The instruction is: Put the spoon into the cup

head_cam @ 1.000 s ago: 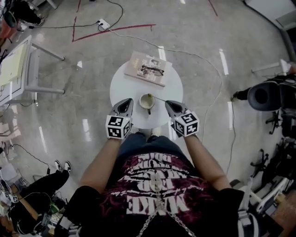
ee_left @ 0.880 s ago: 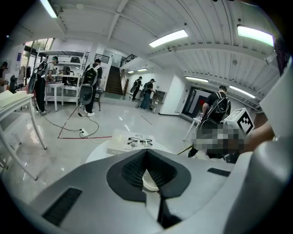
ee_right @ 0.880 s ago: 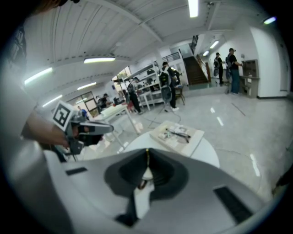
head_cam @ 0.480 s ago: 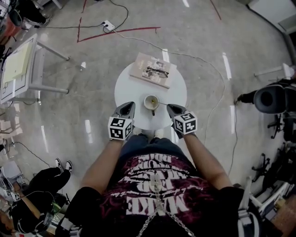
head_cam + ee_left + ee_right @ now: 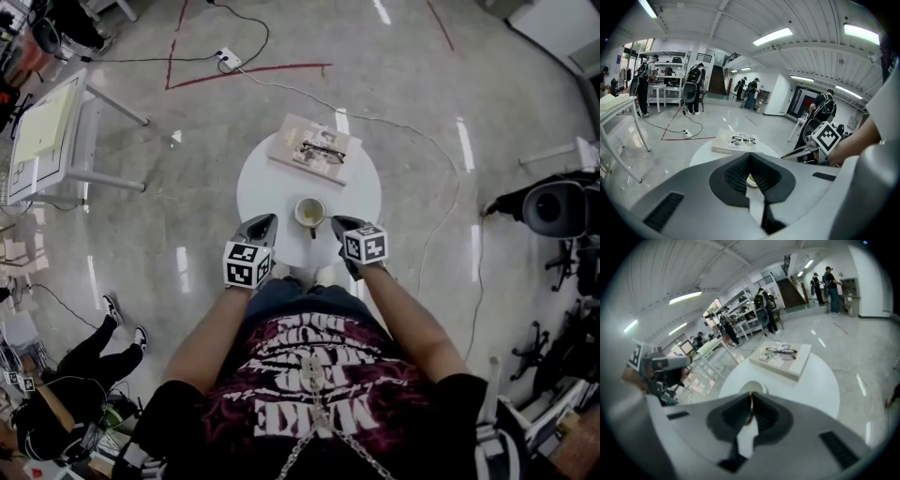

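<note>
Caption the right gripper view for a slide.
Right hand-held gripper shut on the spoon, cup just beyond its jaws, book with glasses behind.

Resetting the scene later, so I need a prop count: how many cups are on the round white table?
1. The cup stands on the person's side of the table, in front of the book. No other cup shows, and nothing there looks able to hide one.

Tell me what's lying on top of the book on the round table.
A pair of dark-framed glasses lies on the book, near the middle of its cover. The cover beneath the frames and the patch of table under the book are covered.
</note>
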